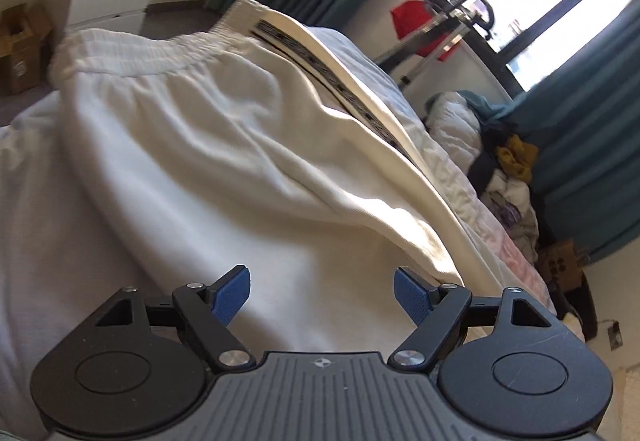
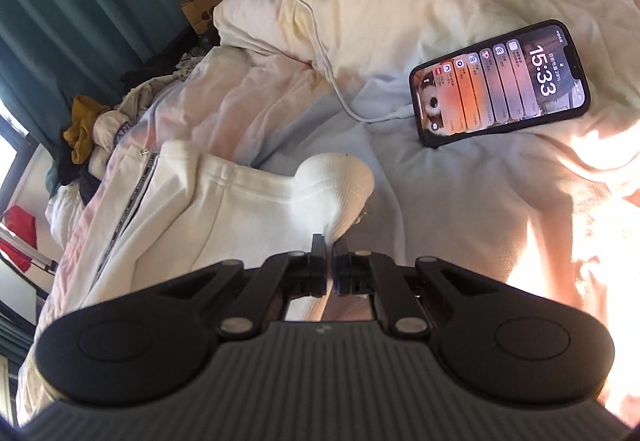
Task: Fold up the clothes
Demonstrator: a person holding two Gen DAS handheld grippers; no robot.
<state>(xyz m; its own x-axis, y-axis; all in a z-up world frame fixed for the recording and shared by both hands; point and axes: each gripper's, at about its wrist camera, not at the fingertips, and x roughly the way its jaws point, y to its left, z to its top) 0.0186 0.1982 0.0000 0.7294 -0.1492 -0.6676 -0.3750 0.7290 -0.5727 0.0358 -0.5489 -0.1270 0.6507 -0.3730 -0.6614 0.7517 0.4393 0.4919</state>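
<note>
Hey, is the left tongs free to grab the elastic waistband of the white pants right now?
Probably yes: the left tongs stand open and empty over the white pants, and nothing lies between them and the waistband.

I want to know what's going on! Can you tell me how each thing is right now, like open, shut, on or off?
Left gripper: fingers open, nothing between them.
Right gripper: fingers shut on the white pants' cuff.
White pants: spread on the bed, wrinkled, not folded.
Phone: lying face up, screen lit.
White cable: lying loose across the bedding.
Teal curtains: partly drawn.
</note>
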